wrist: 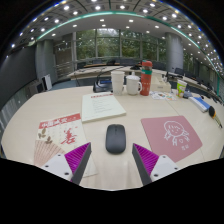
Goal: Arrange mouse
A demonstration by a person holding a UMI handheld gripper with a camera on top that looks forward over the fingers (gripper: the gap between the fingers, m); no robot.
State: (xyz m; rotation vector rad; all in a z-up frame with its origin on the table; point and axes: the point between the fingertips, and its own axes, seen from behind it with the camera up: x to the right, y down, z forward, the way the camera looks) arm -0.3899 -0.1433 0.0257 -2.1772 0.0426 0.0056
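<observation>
The claw (112, 160) stands open, its two fingers spread wide with nothing pressed between them; the left finger (78, 163) and the right finger (147, 161) each show a magenta pad on the inner face. The one mouse (116, 138), black and oval, lies on the pale table (30, 120) just ahead of the fingers, centred on the gap between them and a little beyond the tips, touching neither.

Going from the left: at the near left, just beside the left finger, lies one printed sheet (60, 133) with red characters and a picture of brushes. Farther back and slightly left of the mouse lies one flat white book (102, 106), closed. Beyond it, at the far side of the table, sits one small dark box (103, 85). Right of that stand two white mugs: the left mug (118, 81) and the right mug (134, 85), close together. Just right of them rises one tall red bottle (146, 77), upright. At the near right, just beside the mouse, lies one pink mouse mat (172, 136) with a white line drawing on it; the mouse rests off it, on bare table. At the far right edge of the table lie some small items too small to tell, among them one blue object (200, 104)
</observation>
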